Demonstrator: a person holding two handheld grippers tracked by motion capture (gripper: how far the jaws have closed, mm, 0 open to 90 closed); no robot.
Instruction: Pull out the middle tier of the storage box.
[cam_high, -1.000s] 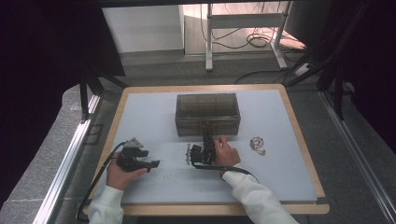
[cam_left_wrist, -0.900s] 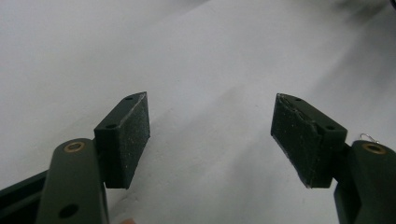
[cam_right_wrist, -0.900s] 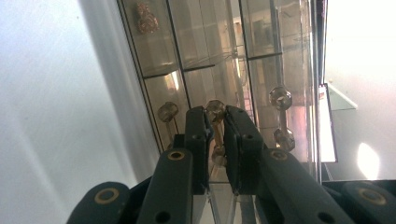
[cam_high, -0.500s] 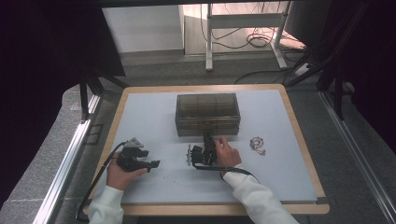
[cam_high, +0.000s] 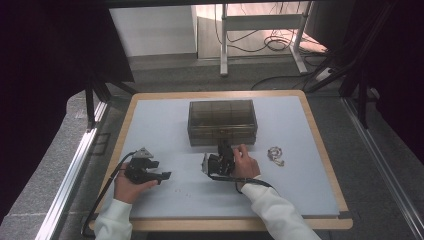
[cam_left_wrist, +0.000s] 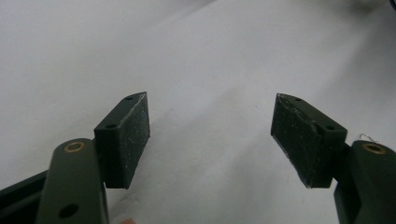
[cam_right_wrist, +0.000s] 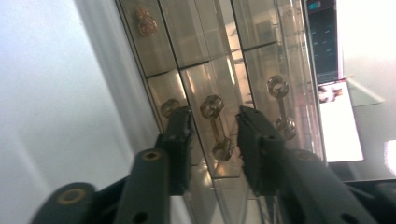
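Grippers at the drawer box, open mat all round

Sleeves come in over the near wooden edge of the table (cam_high: 320, 131), which frames a pale mat (cam_high: 165, 120). Nearest, the left gripper (cam_high: 161, 175) lies low over the mat's near-left part, its jaws spread wide with bare mat between them and free surface on every side. Just beyond, near the middle, the right gripper (cam_high: 226, 148) points at the front of the clear drawer box (cam_high: 222, 121). In the right gripper view its jaws have just been opening; they now stand apart on either side of a brass drawer handle (cam_right_wrist: 217, 127), and whether the pads (cam_right_wrist: 247, 135) touch it cannot be told. Right of that hand, well apart from the box, a small metal trinket (cam_high: 275, 154) lies on the mat. The box sits towards the far edge, with broad clear mat to its left and right.
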